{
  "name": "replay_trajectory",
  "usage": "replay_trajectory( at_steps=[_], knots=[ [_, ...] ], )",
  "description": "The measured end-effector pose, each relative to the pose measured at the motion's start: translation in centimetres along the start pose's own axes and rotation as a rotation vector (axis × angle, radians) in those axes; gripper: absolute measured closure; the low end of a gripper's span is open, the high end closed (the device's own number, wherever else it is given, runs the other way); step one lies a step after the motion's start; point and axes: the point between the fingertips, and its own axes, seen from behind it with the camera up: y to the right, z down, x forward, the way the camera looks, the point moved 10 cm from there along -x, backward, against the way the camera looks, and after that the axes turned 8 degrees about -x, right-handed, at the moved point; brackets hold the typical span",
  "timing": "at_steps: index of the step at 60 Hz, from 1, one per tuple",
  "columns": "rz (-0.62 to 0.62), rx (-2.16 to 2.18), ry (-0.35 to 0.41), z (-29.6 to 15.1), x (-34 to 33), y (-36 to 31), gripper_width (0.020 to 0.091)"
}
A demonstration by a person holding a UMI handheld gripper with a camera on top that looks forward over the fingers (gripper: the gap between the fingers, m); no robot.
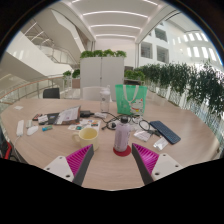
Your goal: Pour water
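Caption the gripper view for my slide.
Open fingers flank a clear bottle with a pink cap, standing on a cluttered wooden table before a green bag.

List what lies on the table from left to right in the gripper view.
White remote-like item → papers → yellow bowl → bottle with pink base, just ahead of the open gripper → glasses → dark tablet.

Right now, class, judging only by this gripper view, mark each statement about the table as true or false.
1. A bottle stands just ahead of the tongs. True.
2. The tongs are shut on the bottle. False: they are open, apart from it.
3. A green bag stands beyond the bottle. True.
4. The table is metal. False: it is wooden.
5. A dark tablet lies on the table. True.
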Motion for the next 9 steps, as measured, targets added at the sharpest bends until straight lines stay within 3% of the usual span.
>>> replay_trajectory(
  at_steps=[9],
  knots=[
    [0.043, -0.041, 0.001, -1.0, -8.1, -3.8, 0.0258]
  ],
)
